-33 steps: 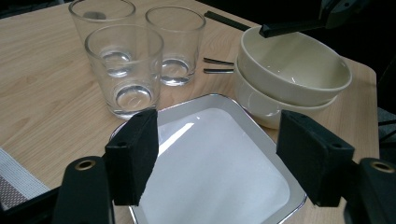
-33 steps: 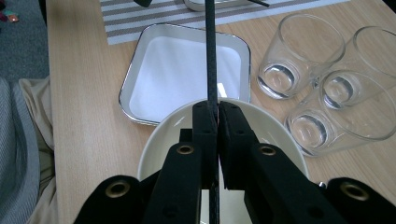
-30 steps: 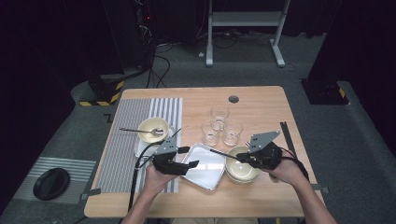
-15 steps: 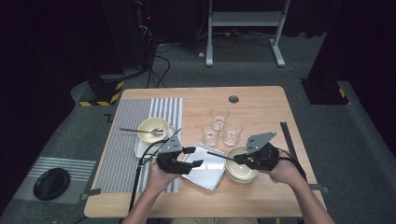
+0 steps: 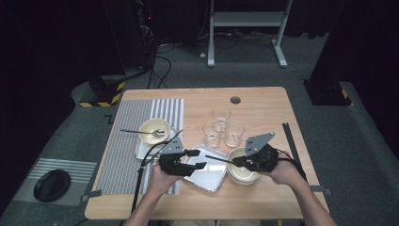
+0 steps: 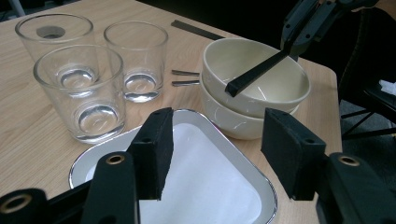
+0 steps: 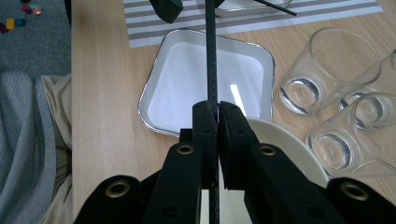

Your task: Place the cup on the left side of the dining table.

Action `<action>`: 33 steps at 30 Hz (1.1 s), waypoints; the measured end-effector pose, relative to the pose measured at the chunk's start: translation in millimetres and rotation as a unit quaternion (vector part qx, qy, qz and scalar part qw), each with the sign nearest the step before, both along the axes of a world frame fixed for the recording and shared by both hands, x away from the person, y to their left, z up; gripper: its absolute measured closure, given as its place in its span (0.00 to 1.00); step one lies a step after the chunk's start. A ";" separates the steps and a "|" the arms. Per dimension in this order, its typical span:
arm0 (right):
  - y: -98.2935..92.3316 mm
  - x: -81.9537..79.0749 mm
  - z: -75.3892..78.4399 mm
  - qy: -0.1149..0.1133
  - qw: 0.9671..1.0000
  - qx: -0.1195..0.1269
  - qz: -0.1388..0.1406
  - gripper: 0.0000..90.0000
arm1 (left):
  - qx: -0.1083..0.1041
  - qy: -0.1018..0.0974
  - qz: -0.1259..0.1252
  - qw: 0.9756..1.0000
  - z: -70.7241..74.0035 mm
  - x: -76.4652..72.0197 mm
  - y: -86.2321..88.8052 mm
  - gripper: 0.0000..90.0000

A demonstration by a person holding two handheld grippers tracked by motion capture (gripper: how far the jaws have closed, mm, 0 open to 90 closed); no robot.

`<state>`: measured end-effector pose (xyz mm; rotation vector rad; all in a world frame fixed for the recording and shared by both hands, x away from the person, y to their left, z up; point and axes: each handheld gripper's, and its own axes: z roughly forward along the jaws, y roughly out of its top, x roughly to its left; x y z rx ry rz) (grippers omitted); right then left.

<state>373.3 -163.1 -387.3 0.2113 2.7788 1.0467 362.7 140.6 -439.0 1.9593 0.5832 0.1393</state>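
I'm pinching a thin, stiff black stick (image 7: 212,70) in the right gripper (image 7: 217,112), above the tray (image 7: 159,84). It's light and slippery, so I'm gripping it midway. The left gripper (image 6: 215,140), its jaws just closing, is hanging empty over the tray.

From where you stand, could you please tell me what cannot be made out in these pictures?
- Black stick: its rear end is hidden between the right hand-held gripper pads, right gripper view.
- Lower bowl: inside covered by the upper bowl, left gripper view.
- Tray: near part hidden behind the left hand-held gripper, left gripper view.
- Far bowl: contents too small, high view.
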 end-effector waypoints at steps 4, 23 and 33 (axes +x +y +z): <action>2.1 -0.1 -0.6 -0.001 1.000 -0.001 0.003 0.95 | -0.002 0.001 -0.006 1.000 0.3 -0.4 -0.8 0.49; 1.4 -0.7 -0.2 -0.001 1.000 0.000 0.010 0.95 | 0.002 0.005 -0.031 0.999 6.8 2.4 -13.2 0.58; -0.7 -2.5 0.6 0.003 1.000 0.000 0.010 0.95 | 0.014 0.006 -0.049 0.999 6.5 5.0 -17.3 0.64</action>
